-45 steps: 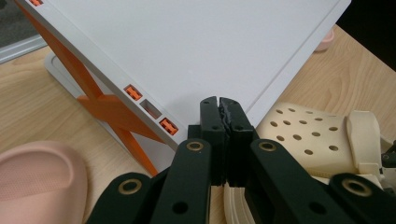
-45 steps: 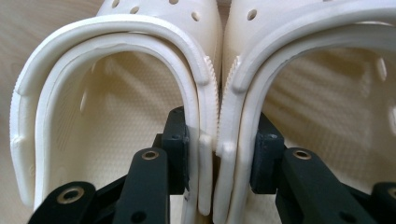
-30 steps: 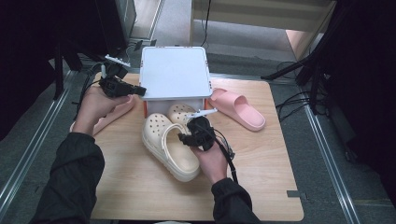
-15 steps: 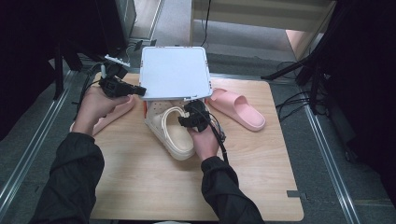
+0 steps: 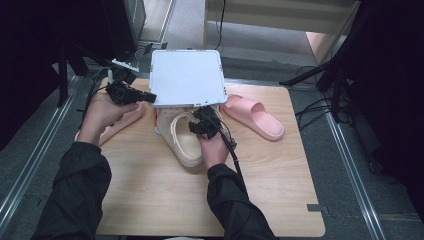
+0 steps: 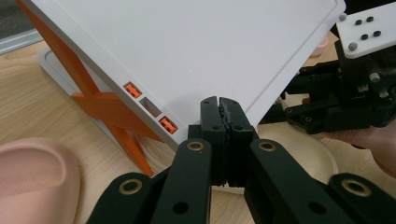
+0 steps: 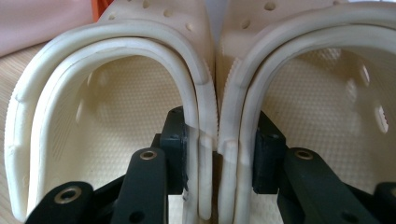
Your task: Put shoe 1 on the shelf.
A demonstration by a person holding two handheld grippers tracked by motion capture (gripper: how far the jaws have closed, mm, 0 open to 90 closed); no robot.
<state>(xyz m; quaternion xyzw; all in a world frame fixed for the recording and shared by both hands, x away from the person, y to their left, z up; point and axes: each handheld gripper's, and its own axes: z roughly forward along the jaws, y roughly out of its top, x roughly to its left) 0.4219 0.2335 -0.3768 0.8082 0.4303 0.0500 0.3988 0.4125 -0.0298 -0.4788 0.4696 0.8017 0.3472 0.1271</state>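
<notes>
The right gripper (image 7: 219,154) clamps the inner walls of both clogs (image 7: 205,93) (no readable brand), half under the raised white lid (image 5: 186,76), whose corner the left gripper (image 6: 220,105) pinches.

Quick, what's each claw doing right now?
Left claw: shut on the edge of the raised white lid.
Right claw: clamped across the touching inner walls of the two cream clogs, its jaws easing slightly apart.

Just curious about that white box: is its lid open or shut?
Open. The white lid is raised, tilted on orange hinge arms above the base, its edge pinched in the left gripper; the cream clogs slide underneath.
</notes>
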